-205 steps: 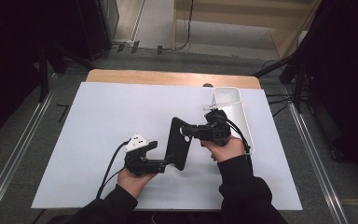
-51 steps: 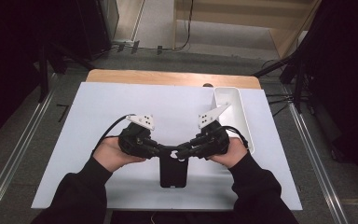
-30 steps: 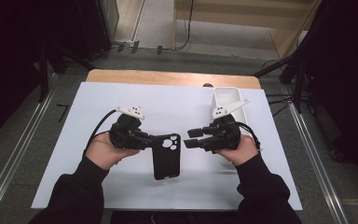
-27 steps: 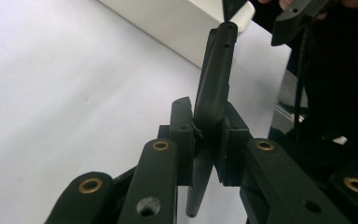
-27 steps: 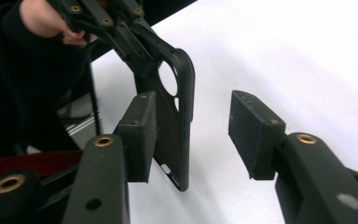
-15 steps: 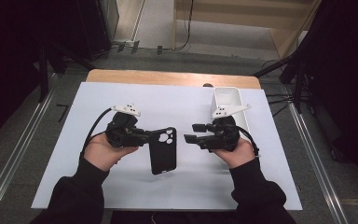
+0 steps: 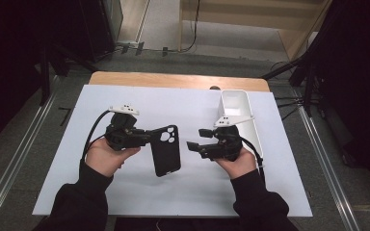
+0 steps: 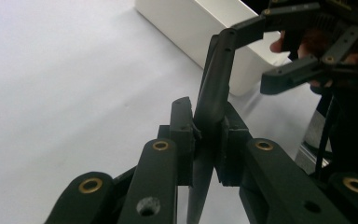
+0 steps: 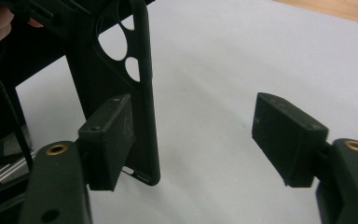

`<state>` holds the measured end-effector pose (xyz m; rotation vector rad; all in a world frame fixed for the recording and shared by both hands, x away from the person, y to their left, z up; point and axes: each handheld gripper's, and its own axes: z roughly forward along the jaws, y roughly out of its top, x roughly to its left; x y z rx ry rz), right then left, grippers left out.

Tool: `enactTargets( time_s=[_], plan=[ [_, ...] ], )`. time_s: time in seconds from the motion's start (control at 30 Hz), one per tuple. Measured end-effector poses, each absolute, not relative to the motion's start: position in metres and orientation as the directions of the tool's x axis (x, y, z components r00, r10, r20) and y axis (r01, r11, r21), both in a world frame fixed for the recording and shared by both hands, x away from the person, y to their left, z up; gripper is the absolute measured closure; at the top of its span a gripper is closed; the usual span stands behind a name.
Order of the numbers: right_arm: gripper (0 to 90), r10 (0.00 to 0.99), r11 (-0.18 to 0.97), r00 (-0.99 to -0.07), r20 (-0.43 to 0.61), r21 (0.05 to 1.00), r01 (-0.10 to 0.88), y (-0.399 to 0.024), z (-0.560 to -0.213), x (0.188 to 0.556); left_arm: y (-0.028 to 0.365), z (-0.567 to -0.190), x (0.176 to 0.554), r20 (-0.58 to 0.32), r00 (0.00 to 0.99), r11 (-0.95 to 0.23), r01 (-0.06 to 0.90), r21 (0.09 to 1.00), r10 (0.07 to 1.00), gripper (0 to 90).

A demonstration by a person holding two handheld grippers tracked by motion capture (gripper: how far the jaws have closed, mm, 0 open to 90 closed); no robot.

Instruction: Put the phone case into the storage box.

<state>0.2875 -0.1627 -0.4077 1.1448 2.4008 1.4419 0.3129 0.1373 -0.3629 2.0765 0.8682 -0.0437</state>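
The left tongs [image 7: 147,138] pinch one edge of the black phone case [image 7: 166,150] and hold it above the white worktop [image 7: 67,159]. The right tongs [image 7: 196,139] have just been opening. They stand wide beside the case, with nothing between them.

text: none legible | labels/brands: none legible | numbers/signs: none legible | surfaces checked: phone case [image 7: 165,150], white bin [image 7: 238,109], desk [image 7: 183,190]

One camera sits high above the person's side and looks down and forward over the whole white table [image 7: 125,192], while a small camera on each gripper looks close along its own black jaws, and all three see the black phone case [image 7: 166,150].
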Motion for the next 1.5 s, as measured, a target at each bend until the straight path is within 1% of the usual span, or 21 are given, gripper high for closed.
enactTargets(
  time_s=[0.2,0.3,0.47,0.5,0.53,0.6,0.63,0.87,0.97,1.17,1.3,1.5],
  plan=[
    [22.1,0.659,0.243,-0.704,0.264,0.812,0.531,-0.160,-0.414,0.287,0.141,-0.363,0.315,-0.336,0.733,-0.351,0.610,0.711,0.592,79.6],
    [18.6,0.680,0.260,-0.694,0.235,0.808,0.529,-0.155,-0.415,0.285,0.143,-0.363,0.315,-0.341,0.722,-0.325,0.612,0.721,0.603,79.6],
    [15.4,0.682,0.268,-0.695,0.227,0.807,0.527,-0.149,-0.418,0.283,0.144,-0.362,0.315,-0.333,0.702,-0.303,0.616,0.727,0.629,79.6],
    [13.7,0.681,0.266,-0.695,0.232,0.806,0.529,-0.147,-0.419,0.282,0.144,-0.362,0.315,-0.332,0.700,-0.302,0.617,0.726,0.632,79.6],
    [9.5,0.682,0.268,-0.694,0.229,0.805,0.529,-0.146,-0.420,0.282,0.144,-0.363,0.315,-0.333,0.699,-0.300,0.617,0.727,0.633,79.6],
    [7.4,0.681,0.275,-0.694,0.234,0.797,0.538,-0.143,-0.422,0.282,0.144,-0.363,0.315,-0.328,0.701,-0.305,0.616,0.727,0.633,79.6],
    [0.0,0.678,0.269,-0.695,0.242,0.798,0.540,-0.141,-0.422,0.281,0.144,-0.363,0.315,-0.328,0.700,-0.307,0.617,0.725,0.634,79.6],
    [0.0,0.694,0.281,-0.684,0.224,0.790,0.545,-0.131,-0.423,0.277,0.142,-0.366,0.315,-0.323,0.693,-0.304,0.620,0.724,0.644,79.6],
    [0.0,0.689,0.261,-0.683,0.243,0.796,0.546,-0.129,-0.423,0.275,0.141,-0.367,0.315,-0.328,0.691,-0.300,0.623,0.722,0.644,79.6],
    [0.0,0.733,0.200,-0.633,0.249,0.811,0.550,-0.121,-0.422,0.270,0.138,-0.369,0.315,-0.333,0.690,-0.298,0.626,0.720,0.643,79.6],
    [0.0,0.759,0.192,-0.609,0.230,0.815,0.546,-0.114,-0.422,0.268,0.137,-0.369,0.315,-0.332,0.689,-0.302,0.628,0.717,0.644,79.5],
    [0.0,0.770,0.187,-0.595,0.229,0.811,0.554,-0.106,-0.424,0.266,0.135,-0.371,0.314,-0.345,0.686,-0.295,0.634,0.715,0.640,79.5]
  ],
)
